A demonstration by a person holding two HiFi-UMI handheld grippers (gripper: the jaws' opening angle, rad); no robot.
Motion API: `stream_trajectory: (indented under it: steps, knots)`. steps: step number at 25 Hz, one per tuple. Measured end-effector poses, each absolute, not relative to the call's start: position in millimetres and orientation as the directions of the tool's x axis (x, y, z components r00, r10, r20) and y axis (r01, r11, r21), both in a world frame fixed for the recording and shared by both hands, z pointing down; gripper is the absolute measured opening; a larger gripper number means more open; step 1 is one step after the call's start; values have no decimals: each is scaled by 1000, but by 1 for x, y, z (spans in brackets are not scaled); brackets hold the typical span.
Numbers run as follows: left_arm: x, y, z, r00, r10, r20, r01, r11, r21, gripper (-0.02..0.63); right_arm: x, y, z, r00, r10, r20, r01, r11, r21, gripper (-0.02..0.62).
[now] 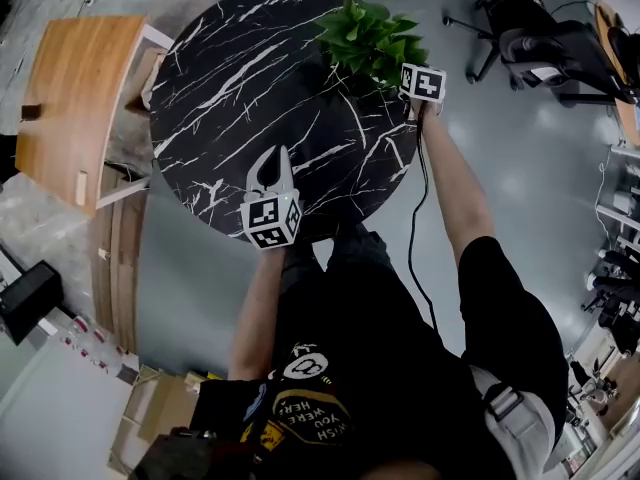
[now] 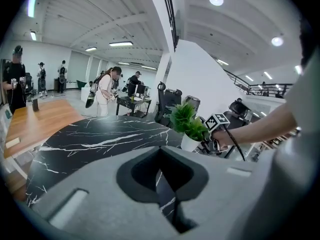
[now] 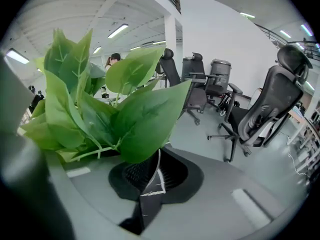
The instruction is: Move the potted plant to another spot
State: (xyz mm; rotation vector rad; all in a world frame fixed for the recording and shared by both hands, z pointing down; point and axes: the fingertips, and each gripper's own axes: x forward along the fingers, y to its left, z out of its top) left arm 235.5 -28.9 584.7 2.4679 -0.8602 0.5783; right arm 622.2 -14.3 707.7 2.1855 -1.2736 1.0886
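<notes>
The potted plant [image 1: 370, 38], green leaves in a small white pot [image 2: 190, 143], is at the far right edge of the round black marble table [image 1: 240, 78]. Whether the pot rests on the top I cannot tell. My right gripper [image 3: 152, 184] is shut on the pot's thin white rim [image 3: 156, 176], with leaves [image 3: 125, 119] filling its view. In the head view only its marker cube [image 1: 422, 81] shows beside the foliage. My left gripper [image 1: 272, 163] hovers over the table's near side, well apart from the plant. Its jaws are shut with nothing between them [image 2: 167, 184].
A wooden table [image 1: 70, 98] stands left of the marble one. Office chairs [image 1: 540, 38] [image 3: 265, 114] stand on the grey floor beyond the plant. Several people [image 2: 105, 91] stand in the far room. Cardboard boxes [image 1: 160, 403] lie at the lower left.
</notes>
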Motion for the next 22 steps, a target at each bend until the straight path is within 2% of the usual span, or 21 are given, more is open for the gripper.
stream_trajectory:
  steps: [3,11,22]
  knots:
    - [237,-28,589,717,-456,527,-653,-705,277,5,644,-9,705,321,-569,757,-845,-533,-43,21]
    - [242,-18,591,725,-433,536,-635,-722,275,5,644,-1,709,305,-571,762,-833,-549,-78,28]
    - [238,-11,592,722,-430,543,-635,-723,272,5,643,6,695,289,-655,698,-823,-542,-169,58]
